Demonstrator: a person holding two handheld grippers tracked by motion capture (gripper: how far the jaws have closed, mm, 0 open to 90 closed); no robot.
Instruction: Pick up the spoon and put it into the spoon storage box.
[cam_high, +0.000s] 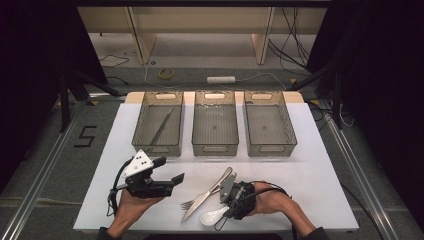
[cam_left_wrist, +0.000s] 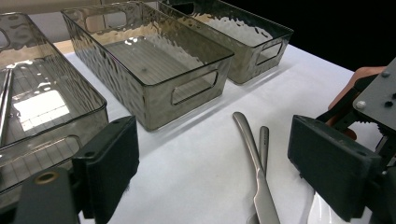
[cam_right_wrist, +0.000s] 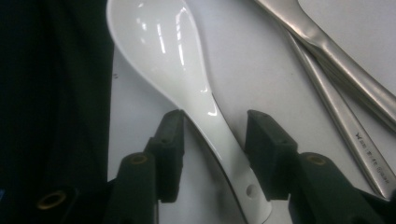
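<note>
A white ceramic spoon (cam_high: 212, 216) lies near the table's front edge. My right gripper (cam_high: 226, 207) is lowered over its handle. In the right gripper view the spoon (cam_right_wrist: 163, 51) has its handle between the jaws of that gripper (cam_right_wrist: 215, 135); the left pad sits against it and a gap shows at the right pad. A steel knife (cam_high: 207, 195) and fork (cam_high: 192, 201) lie crossed just left of that gripper. My left gripper (cam_high: 169, 170) hovers left of them, jaws wide open with nothing between them (cam_left_wrist: 219, 163).
Three smoky clear bins stand in a row at the back: left (cam_high: 156, 148), middle (cam_high: 215, 148), right (cam_high: 270, 148). A thin metal utensil (cam_high: 161, 126) lies in the left one. The white table (cam_high: 310, 175) has free room at the right.
</note>
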